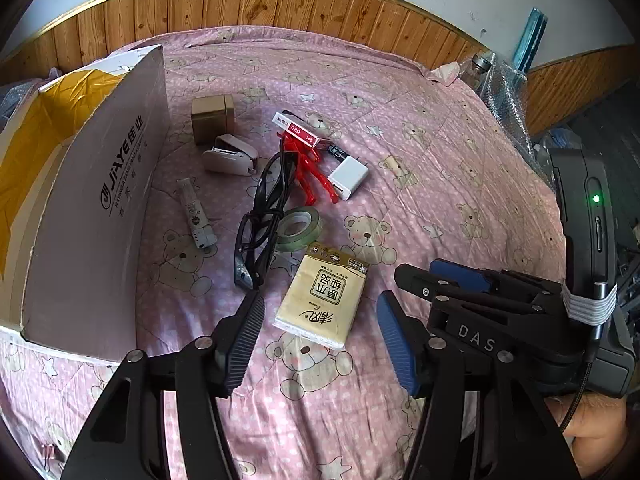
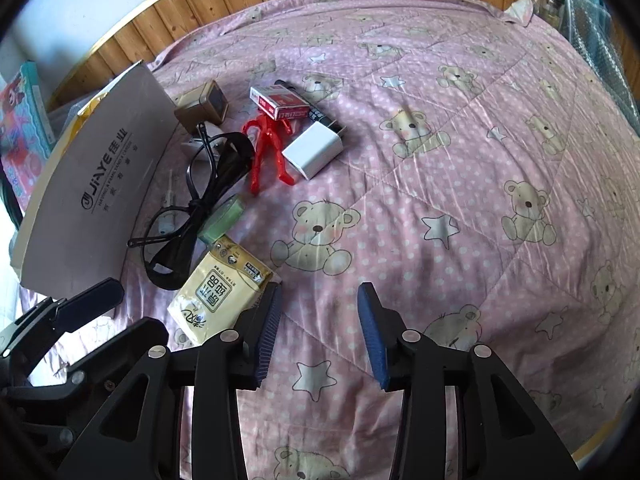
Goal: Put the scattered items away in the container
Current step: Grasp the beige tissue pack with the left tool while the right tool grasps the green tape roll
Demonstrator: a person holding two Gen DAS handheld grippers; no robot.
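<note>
A cardboard box (image 1: 100,200) with a yellow lining stands open at the left on the pink bear-print bedcover; the right wrist view shows this box (image 2: 100,184) too. Beside it lie a tissue pack (image 1: 322,300), a green tape roll (image 1: 298,228), black glasses (image 1: 260,216), a red figure (image 1: 310,168), a white charger (image 1: 349,178), a staples box (image 1: 296,130), a white stapler (image 1: 230,156), a brown box (image 1: 212,118) and a white tube (image 1: 196,212). My left gripper (image 1: 318,304) is open, its fingers either side of the tissue pack. My right gripper (image 2: 320,292) is open over bare cover, just right of the tissue pack (image 2: 220,292).
A wood-panelled wall runs behind the bed. A glass jar (image 1: 478,68) and bubble wrap (image 1: 504,96) sit at the far right corner. A colourful book (image 2: 24,120) stands left of the box. The right half of the bedcover (image 2: 480,160) is bare. A hand (image 1: 592,424) holds the right gripper.
</note>
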